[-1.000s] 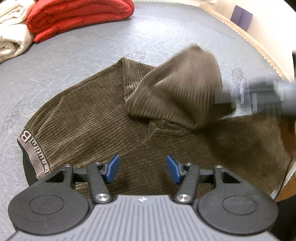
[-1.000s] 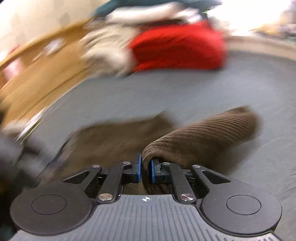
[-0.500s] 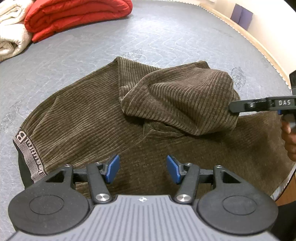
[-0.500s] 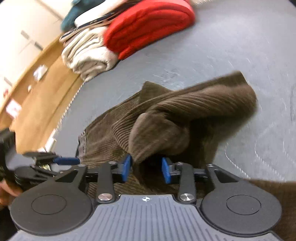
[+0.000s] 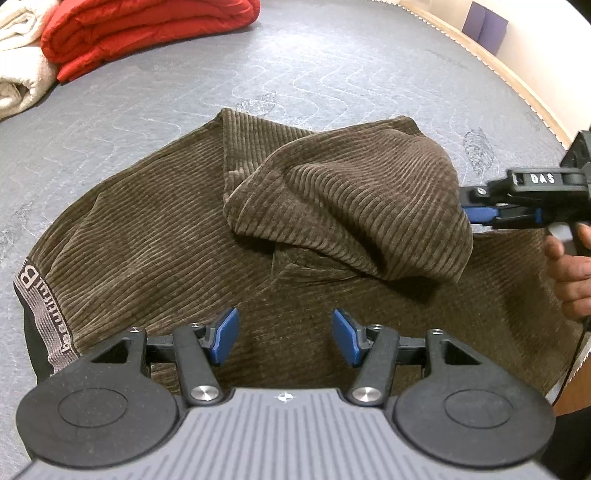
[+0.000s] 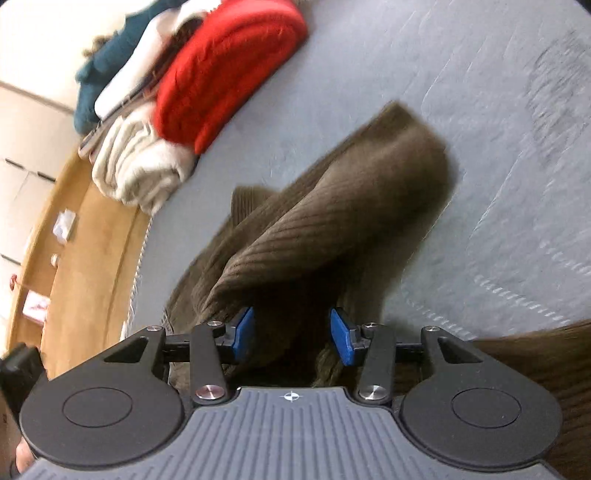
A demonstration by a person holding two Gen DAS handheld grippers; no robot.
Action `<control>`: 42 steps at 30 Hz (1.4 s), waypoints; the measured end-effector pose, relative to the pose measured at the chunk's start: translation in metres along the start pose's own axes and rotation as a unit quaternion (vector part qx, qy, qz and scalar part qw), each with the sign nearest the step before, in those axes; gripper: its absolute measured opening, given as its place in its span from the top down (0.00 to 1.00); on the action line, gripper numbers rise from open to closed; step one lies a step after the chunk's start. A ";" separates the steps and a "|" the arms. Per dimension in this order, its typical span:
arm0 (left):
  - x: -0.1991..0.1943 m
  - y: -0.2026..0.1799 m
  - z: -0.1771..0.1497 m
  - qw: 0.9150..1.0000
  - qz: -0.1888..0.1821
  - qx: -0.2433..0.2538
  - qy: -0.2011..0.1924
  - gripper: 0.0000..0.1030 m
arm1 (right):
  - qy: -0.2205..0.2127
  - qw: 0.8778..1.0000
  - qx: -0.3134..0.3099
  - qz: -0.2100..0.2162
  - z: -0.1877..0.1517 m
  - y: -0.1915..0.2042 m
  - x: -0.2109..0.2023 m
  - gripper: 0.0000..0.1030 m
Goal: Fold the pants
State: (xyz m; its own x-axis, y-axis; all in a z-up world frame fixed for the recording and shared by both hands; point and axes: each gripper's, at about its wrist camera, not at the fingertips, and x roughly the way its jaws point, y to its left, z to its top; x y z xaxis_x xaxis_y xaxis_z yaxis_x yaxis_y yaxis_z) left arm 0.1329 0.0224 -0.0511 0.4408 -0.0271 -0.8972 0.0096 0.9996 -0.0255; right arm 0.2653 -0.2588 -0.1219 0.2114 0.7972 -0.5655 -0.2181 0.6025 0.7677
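Observation:
Brown corduroy pants [image 5: 147, 229] lie spread on a grey mattress [image 5: 332, 66], the lettered waistband [image 5: 33, 295] at the left. One leg [image 5: 362, 206] is folded back in a loose hump over the rest. My left gripper [image 5: 284, 341] hovers open just above the near part of the pants, with nothing between its pads. My right gripper [image 5: 480, 210], held by a hand [image 5: 569, 273], sits at the hump's right edge. In the right wrist view its jaws [image 6: 291, 336] are opening; the folded leg [image 6: 332, 221] lies loose between the pads, which do not press on it.
A folded red blanket [image 5: 147, 29] and a cream towel [image 5: 18, 74] are stacked at the mattress's far left corner, with more folded clothes [image 6: 110, 74] behind. The mattress's piped edge [image 5: 517, 85] runs along the right. Wooden floor [image 6: 85, 236] lies beyond the bed.
My right gripper swung the raised leg down onto the pants, rolled, and went from shut on the fabric to open. The left gripper has stayed open and hardly shifted.

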 end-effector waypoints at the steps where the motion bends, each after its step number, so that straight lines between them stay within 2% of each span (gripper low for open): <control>1: 0.000 -0.001 0.000 1.000 -0.001 -0.001 0.000 0.40 | -0.001 1.000 0.008 0.014 0.001 0.003 0.006 0.53; 7: 0.003 -0.012 0.000 1.000 0.000 -0.005 -0.001 0.40 | -0.041 0.993 0.101 0.054 0.014 0.008 0.038 0.47; 11: 0.006 -0.015 0.002 1.000 -0.002 -0.023 -0.015 0.40 | -0.042 0.990 0.120 0.056 0.018 0.016 0.066 0.48; 13: 0.007 -0.018 0.004 0.999 -0.001 -0.026 -0.028 0.40 | -0.053 0.990 0.120 0.055 0.020 0.019 0.072 0.62; 15: 0.007 -0.020 0.006 0.998 -0.002 -0.032 -0.047 0.40 | -0.072 0.986 0.133 0.065 0.022 0.019 0.071 0.99; 18: 0.008 -0.024 0.010 0.996 -0.006 -0.029 -0.080 0.40 | -0.108 0.982 0.136 0.072 0.029 0.024 0.064 1.00; 21: 0.013 -0.034 0.015 0.994 -0.014 -0.011 -0.108 0.41 | -0.153 0.977 0.122 0.080 0.040 0.026 0.039 1.00; 22: 0.015 -0.038 0.017 0.993 -0.017 -0.006 -0.115 0.41 | -0.184 0.972 0.124 0.080 0.046 0.025 0.023 1.00; 24: 0.022 -0.047 0.020 0.992 -0.022 -0.001 -0.127 0.41 | -0.281 0.946 0.139 0.080 0.058 0.018 -0.027 1.00; 25: 0.025 -0.052 0.021 0.991 -0.025 0.001 -0.131 0.41 | -0.327 0.933 0.134 0.065 0.063 0.016 -0.053 1.00; 27: 0.035 -0.063 0.025 0.990 -0.030 0.003 -0.136 0.41 | -0.443 0.890 0.105 0.005 0.066 0.015 -0.120 1.00; 28: 0.040 -0.068 0.027 0.990 -0.029 -0.001 -0.136 0.41 | -0.480 0.871 0.097 -0.018 0.064 0.011 -0.145 1.00; 29: 0.043 -0.072 0.029 0.990 -0.027 -0.009 -0.140 0.41 | -0.503 0.859 0.093 -0.041 0.061 0.005 -0.164 1.00; 30: 0.046 -0.077 0.032 0.989 -0.022 -0.020 -0.145 0.42 | -0.503 0.858 0.096 -0.053 0.060 -0.003 -0.173 1.00; 31: 0.045 -0.083 0.036 0.988 -0.014 -0.028 -0.153 0.42 | -0.478 0.871 0.103 -0.051 0.063 -0.015 -0.175 1.00; 32: 0.044 -0.090 0.040 0.986 0.000 -0.028 -0.164 0.41 | -0.438 0.891 0.109 -0.044 0.067 -0.025 -0.170 0.97; 35: 0.035 -0.120 0.057 0.975 0.068 0.007 -0.214 0.41 | -0.300 0.949 0.076 -0.067 0.074 -0.032 -0.132 0.96; 36: 0.031 -0.127 0.064 0.971 0.071 0.012 -0.228 0.40 | -0.249 0.964 0.066 -0.072 0.075 -0.033 -0.116 0.93; 37: 0.027 -0.133 0.072 0.969 0.067 0.015 -0.238 0.39 | -0.211 0.972 0.068 -0.072 0.074 -0.035 -0.103 0.91; 38: 0.024 -0.138 0.080 0.969 0.060 0.019 -0.241 0.38 | -0.176 0.979 0.077 -0.065 0.071 -0.038 -0.089 0.85; 39: 0.022 -0.144 0.089 0.969 0.053 0.028 -0.238 0.32 | -0.144 0.984 0.089 -0.058 0.068 -0.043 -0.075 0.78; 41: 0.026 -0.157 0.110 0.975 0.045 0.059 -0.209 0.28 | -0.107 0.986 0.111 -0.061 0.062 -0.048 -0.055 0.72; 42: 0.033 -0.164 0.120 0.979 0.043 0.084 -0.181 0.28 | -0.095 0.986 0.121 -0.062 0.060 -0.053 -0.047 0.71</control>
State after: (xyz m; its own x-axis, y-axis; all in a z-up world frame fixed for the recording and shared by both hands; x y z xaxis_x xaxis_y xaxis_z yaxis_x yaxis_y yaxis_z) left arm 0.2535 -0.1418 -0.0240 0.7354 0.0285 -0.6771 0.0938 0.9852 0.1434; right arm 0.3241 -0.3307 -0.1177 0.4027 0.6822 -0.6102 0.0497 0.6494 0.7588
